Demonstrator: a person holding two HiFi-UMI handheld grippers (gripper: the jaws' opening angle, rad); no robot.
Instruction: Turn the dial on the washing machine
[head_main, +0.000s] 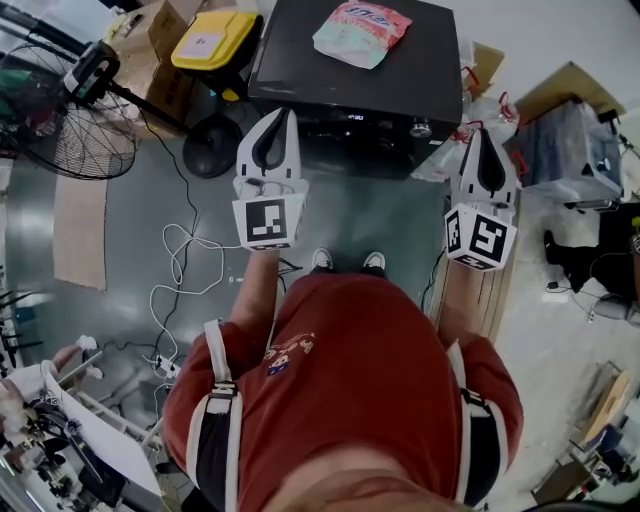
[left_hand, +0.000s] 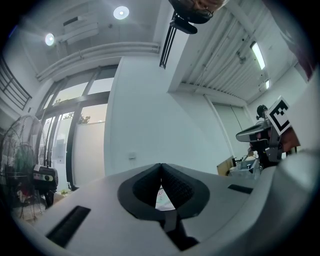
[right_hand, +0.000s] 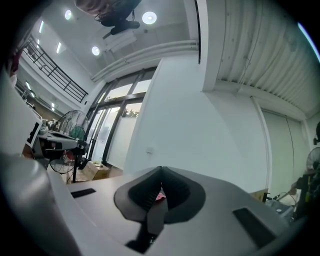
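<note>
My left gripper and right gripper are closed on nothing. Approach step: next, the right should open and reach the dial at its 10 o'clock.

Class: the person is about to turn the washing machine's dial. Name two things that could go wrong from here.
1. The right gripper has its jaws together; unless they open, they may only bump the dial rather than grasp it.
2. Loose cables lie beside the shoes; a step sideways could snag one.

Black floor fan, yellow case, pastel packet, white cables on grey floor.
</note>
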